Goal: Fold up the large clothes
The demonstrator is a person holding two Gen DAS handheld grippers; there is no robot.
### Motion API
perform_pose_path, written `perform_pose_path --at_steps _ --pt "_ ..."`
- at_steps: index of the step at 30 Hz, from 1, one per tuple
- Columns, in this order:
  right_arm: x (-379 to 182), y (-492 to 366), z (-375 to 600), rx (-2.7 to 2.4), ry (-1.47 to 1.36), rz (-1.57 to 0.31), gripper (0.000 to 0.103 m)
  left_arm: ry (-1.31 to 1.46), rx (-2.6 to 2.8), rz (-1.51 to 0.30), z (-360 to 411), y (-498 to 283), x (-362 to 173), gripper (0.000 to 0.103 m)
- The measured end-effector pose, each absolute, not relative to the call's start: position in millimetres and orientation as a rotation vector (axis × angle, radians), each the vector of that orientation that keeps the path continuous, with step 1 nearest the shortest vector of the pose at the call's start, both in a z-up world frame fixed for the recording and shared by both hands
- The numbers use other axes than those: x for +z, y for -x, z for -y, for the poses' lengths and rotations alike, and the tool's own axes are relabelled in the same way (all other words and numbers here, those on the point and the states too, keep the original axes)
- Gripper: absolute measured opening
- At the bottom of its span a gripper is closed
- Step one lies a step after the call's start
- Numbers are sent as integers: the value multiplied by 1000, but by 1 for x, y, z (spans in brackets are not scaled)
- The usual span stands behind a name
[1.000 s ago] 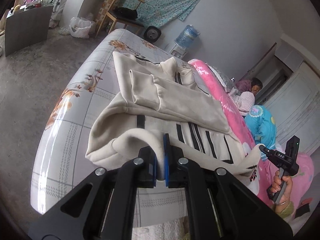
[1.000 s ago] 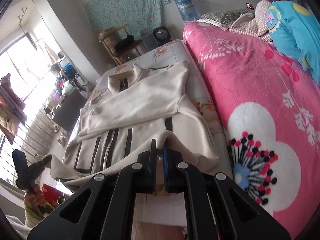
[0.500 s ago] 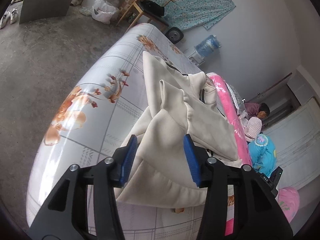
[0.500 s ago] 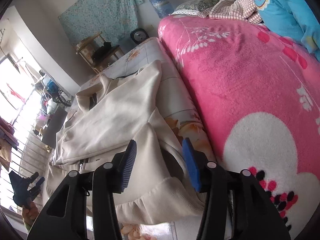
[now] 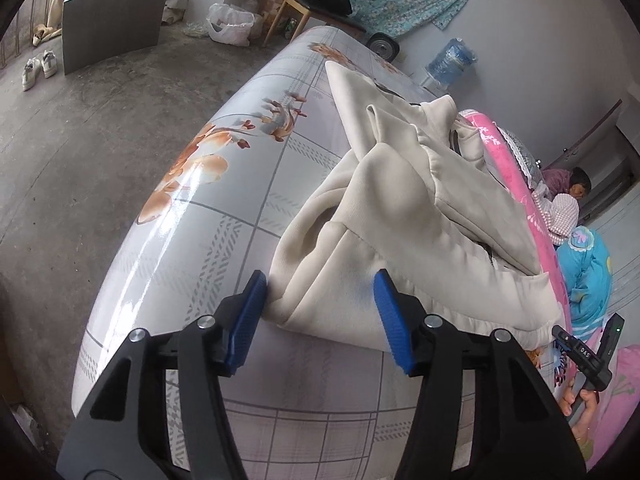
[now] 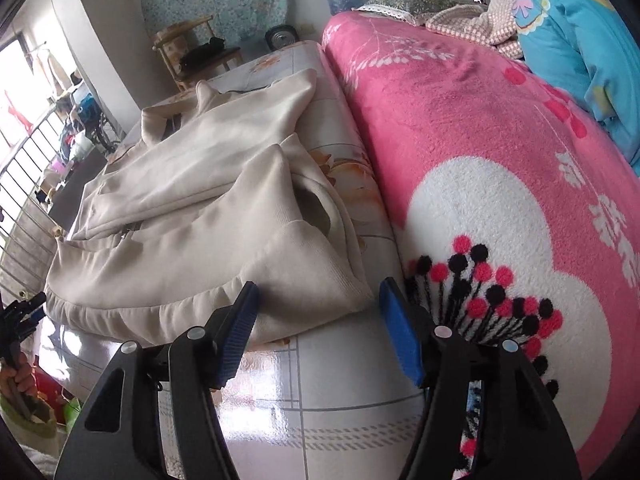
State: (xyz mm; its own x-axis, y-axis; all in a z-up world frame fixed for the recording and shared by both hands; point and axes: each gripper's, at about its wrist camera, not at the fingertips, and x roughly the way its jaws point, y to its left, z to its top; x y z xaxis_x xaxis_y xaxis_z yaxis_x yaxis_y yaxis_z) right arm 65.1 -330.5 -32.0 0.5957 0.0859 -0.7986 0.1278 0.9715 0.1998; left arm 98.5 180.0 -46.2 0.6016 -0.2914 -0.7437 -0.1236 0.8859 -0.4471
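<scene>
The cream sweatshirt [image 5: 404,216] lies folded over itself on the floral mattress cover [image 5: 208,184], its ribbed hem toward both cameras (dark stripes barely show at the neck). The left gripper [image 5: 320,312] has its blue pads parted about the hem's left corner; its jaws have just been opening, and the cloth sits between them unpressed. The right gripper [image 6: 318,320] stands likewise spread at the right corner, jaws just opened further, gripping nothing. A pink blanket [image 6: 480,152] lies just beside the sweatshirt, with a turquoise quilt [image 6: 580,40] beyond.
</scene>
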Motion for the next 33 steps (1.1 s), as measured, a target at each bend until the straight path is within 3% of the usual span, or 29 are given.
perform_pose_path --at_steps 3,5,7,10,17,21,23,24,25,26,30,33 --pt "-33 -72 323 -48 -184 -923 59 425 -43 -923 -172 -101 -45 35" --pt "-33 -75 317 -62 -125 -916 50 360 -13 -918 -164 -102 -45 26" --pt "-29 -76 310 -33 -99 -919 16 278 7 -916 -154 -101 -41 16" --pt "-7 -67 300 -42 -36 -868 14 193 1 -858 -145 -89 -17 9" --pt "30 -26 313 17 -125 -844 13 217 -104 -880 -158 -46 22 7" --pt "7 -6 328 69 -209 -946 17 287 -110 -989 -179 -22 1 10" --pt "-11 -3 331 -12 -158 -1005 27 335 -43 -1057 -196 -20 -21 13" --pt "-15 -1 332 -75 -122 -1020 37 332 9 -1077 -205 -19 -28 13" --pt "-13 2 333 -104 -106 -1010 47 332 45 -1076 -215 -17 -29 14" --pt "-8 5 333 -113 -105 -988 50 350 61 -1058 -222 -15 -26 14" --pt "17 7 326 -135 -101 -879 58 319 18 -943 -215 -15 3 23" --pt "24 -7 309 -41 -132 -843 63 276 -155 -918 -171 -30 12 37"
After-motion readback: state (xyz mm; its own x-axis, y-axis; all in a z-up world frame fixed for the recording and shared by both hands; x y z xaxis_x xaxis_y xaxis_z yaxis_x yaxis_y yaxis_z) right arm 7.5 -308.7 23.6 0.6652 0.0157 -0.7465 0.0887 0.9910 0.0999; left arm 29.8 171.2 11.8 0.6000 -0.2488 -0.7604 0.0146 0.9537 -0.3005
